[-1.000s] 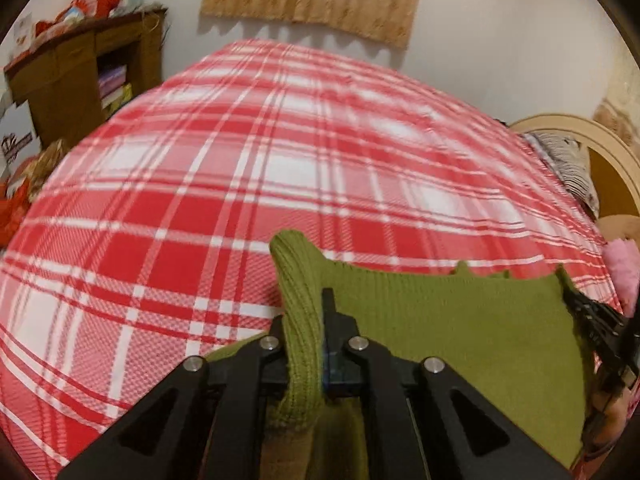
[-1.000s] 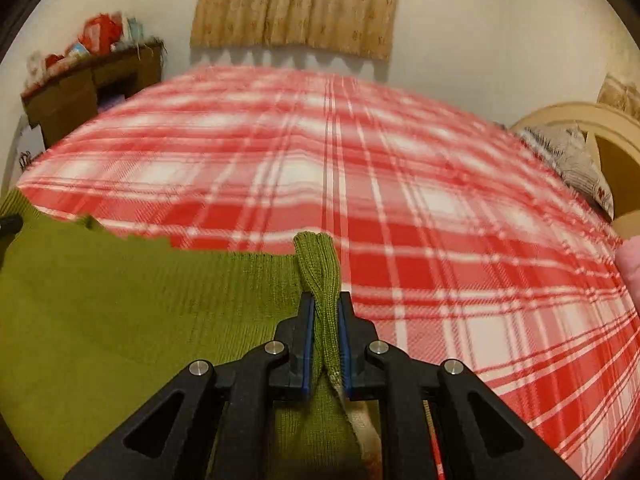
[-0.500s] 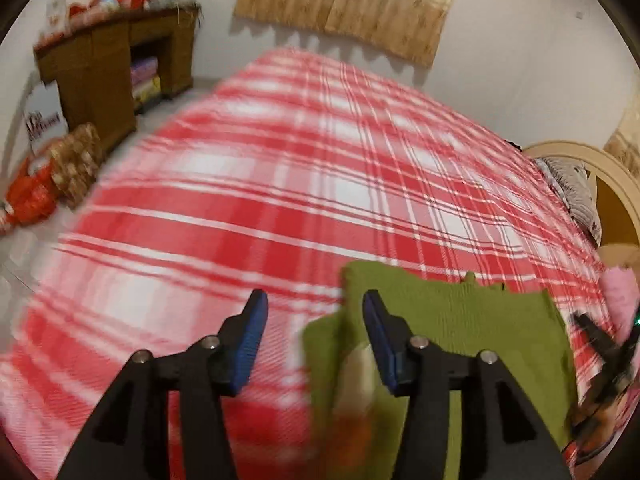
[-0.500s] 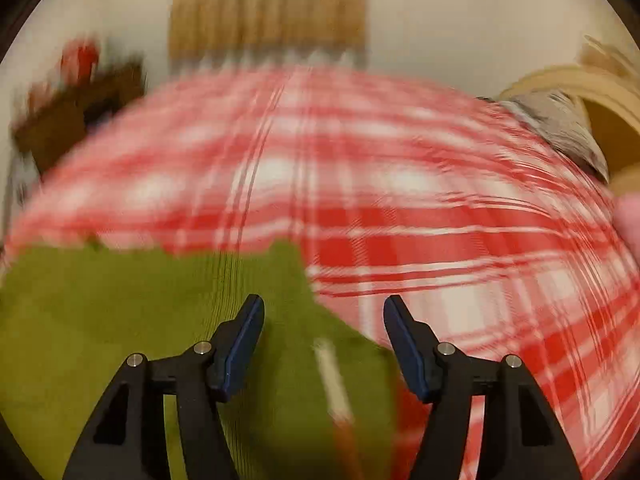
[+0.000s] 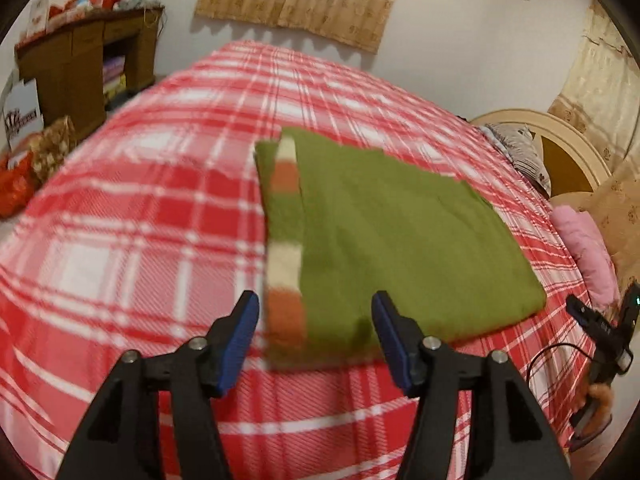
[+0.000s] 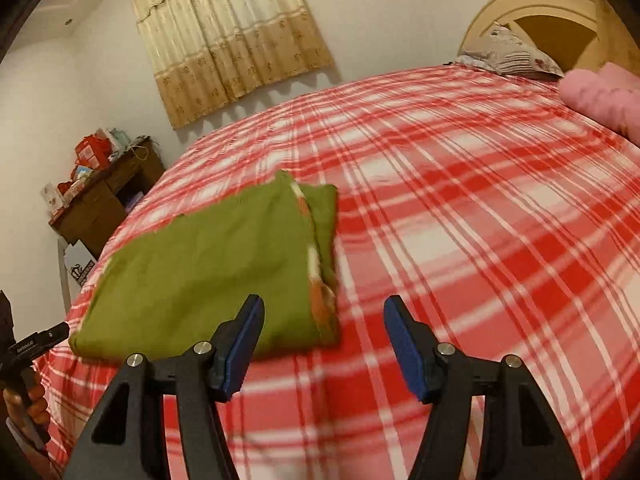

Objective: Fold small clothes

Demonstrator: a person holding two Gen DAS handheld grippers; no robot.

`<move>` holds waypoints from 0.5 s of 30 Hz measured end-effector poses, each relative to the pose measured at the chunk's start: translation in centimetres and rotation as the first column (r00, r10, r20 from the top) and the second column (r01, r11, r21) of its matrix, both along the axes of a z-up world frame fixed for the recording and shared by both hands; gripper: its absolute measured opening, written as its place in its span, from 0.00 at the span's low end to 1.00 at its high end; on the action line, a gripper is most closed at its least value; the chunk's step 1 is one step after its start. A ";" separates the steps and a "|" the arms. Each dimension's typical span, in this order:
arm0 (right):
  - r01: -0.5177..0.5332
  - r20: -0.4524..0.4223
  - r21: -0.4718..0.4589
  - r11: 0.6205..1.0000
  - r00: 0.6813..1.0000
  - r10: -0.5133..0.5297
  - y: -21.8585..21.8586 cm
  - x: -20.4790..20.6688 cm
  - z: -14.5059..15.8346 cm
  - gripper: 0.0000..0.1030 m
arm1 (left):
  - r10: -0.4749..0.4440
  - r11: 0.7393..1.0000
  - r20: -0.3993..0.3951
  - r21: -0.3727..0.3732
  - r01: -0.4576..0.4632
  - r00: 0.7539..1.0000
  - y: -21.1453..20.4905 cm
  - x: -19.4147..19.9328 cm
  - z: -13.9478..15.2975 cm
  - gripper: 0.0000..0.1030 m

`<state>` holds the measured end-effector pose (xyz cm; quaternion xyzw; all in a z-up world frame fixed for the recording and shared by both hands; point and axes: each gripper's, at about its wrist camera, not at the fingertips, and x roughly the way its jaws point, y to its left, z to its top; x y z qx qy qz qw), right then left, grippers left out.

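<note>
The green garment (image 5: 400, 236) lies folded flat on the bed (image 5: 120, 240), on its red-and-white plaid cover, with a cream-and-orange striped edge (image 5: 286, 240) showing along one side. The left tool (image 5: 314, 340) hangs above the near edge of the garment, jaws spread wide and holding nothing. The right tool (image 6: 322, 344) is likewise wide open and empty, just beside the garment's (image 6: 208, 268) striped corner.

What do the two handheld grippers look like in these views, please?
Both the left gripper and the right gripper have black angular frames with triangular cutouts, silver round bolts and blue pads on the fingers.
</note>
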<state>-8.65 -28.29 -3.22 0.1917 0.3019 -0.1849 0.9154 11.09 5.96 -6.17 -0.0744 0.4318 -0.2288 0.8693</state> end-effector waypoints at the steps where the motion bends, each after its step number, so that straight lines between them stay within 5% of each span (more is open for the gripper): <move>1: 0.013 -0.001 0.015 1.000 1.000 -0.013 0.0 -0.7 -0.3 0.61 | 0.007 1.000 -0.012 -0.001 -0.007 1.000 -0.3 0.2 -0.5 0.59; 10: -0.026 -0.064 -0.007 1.000 0.998 0.025 0.5 0.7 -2.3 0.61 | 0.066 0.996 -0.067 -0.057 -0.070 0.996 -1.1 -0.4 -1.8 0.60; 13: -0.033 -0.045 0.038 0.999 0.998 0.035 0.1 2.5 -2.6 0.61 | 0.049 0.995 -0.073 -0.088 -0.056 0.996 -1.1 -0.5 -1.7 0.50; 14: -0.037 -0.055 0.045 0.998 0.998 0.040 0.0 3.3 -2.8 0.59 | 0.050 0.994 -0.075 -0.091 -0.057 0.996 -1.2 -0.6 -1.9 0.46; 15: -0.054 -0.079 0.058 0.997 0.995 0.058 0.2 4.4 -3.2 0.32 | 0.049 0.994 -0.077 -0.090 -0.055 0.996 -1.4 -0.6 -2.0 0.38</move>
